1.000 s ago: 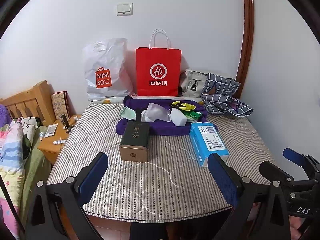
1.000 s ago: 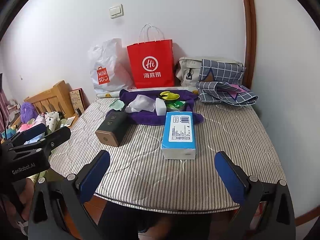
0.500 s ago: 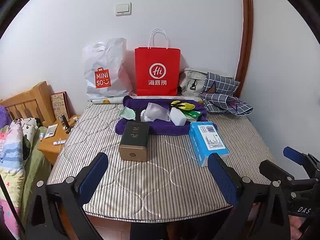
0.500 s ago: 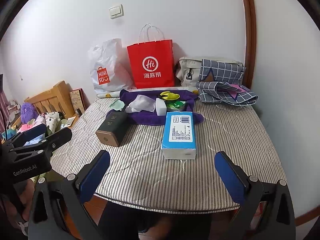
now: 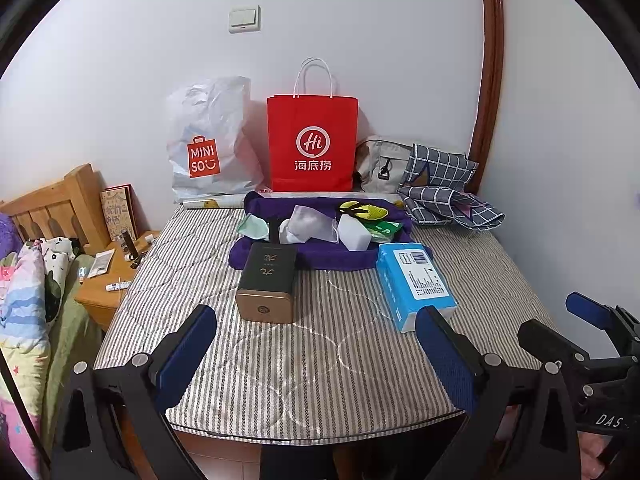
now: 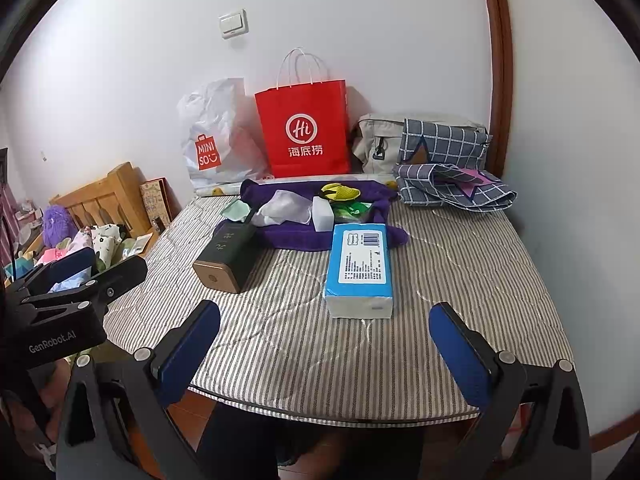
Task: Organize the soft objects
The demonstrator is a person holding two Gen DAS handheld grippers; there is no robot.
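Blue tissue pack (image 6: 359, 268) lies flat on striped mattress (image 6: 460, 280), right of centre, long axis running near-to-far, label side up, near short end white and facing the grippers. Far end touches or just overlaps purple towel (image 6: 292, 236). In left wrist view the same tissue pack (image 5: 414, 282) angles slightly, far end leaning left.

Purple towel spread across far-middle of mattress, long axis left-right. On it a heap of soft bits: pale green cloth (image 5: 253, 227) at left, crumpled white plastic bag (image 5: 308, 224) in middle, white block (image 5: 354, 232) leaning, green packet (image 5: 384, 228) and yellow-black item (image 5: 364, 210) at far right.

Dark box with gold end (image 5: 267, 280) lies left of tissue pack, well apart from it, long axis near-far, gold end toward the camera, far end against towel edge.

Behind towel, against wall: white MINISO bag (image 5: 208, 144), red paper bag (image 5: 313, 142) upright, beige bag (image 5: 380, 164), grey checked cloth (image 5: 444, 188) bundled at far right.

Left gripper (image 5: 316, 344) hovers over near mattress edge, jaws wide, nothing between them. Right gripper (image 6: 326, 340) likewise at near edge, jaws wide and empty, tissue pack just beyond the gap. Wooden nightstand (image 5: 104, 280) at left with small items, bedding beside it.
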